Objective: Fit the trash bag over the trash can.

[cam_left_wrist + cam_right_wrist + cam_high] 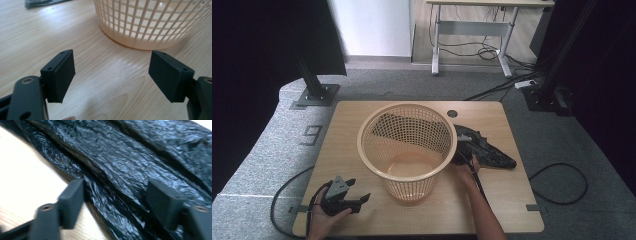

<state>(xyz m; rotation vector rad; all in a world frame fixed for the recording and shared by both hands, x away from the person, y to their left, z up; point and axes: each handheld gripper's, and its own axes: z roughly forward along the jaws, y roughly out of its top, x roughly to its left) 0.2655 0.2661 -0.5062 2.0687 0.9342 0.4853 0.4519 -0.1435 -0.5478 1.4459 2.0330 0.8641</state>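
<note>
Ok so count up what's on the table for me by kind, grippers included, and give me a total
Baskets: 1, the beige basket.
Plastic bags: 1, the black plastic bag, crumpled to the basket's right.
Grippers: 2, the left gripper and the right gripper, whose jaws straddle a fold of the bag.
Total: 4

The left gripper (353,192) is a black, angular tool topped by a grey three-cornered plate, with a black cable looping away from its back across the table edge. Up close its two jaws are matte black slabs with flat rectangular pads (65,75), each fixed by small recessed screws, and each mounting link carries a brass-ringed hole. The right gripper (115,202) has matching dark jaws with the same ringed screw holes, and a black cable runs along the bare forearm.
</note>
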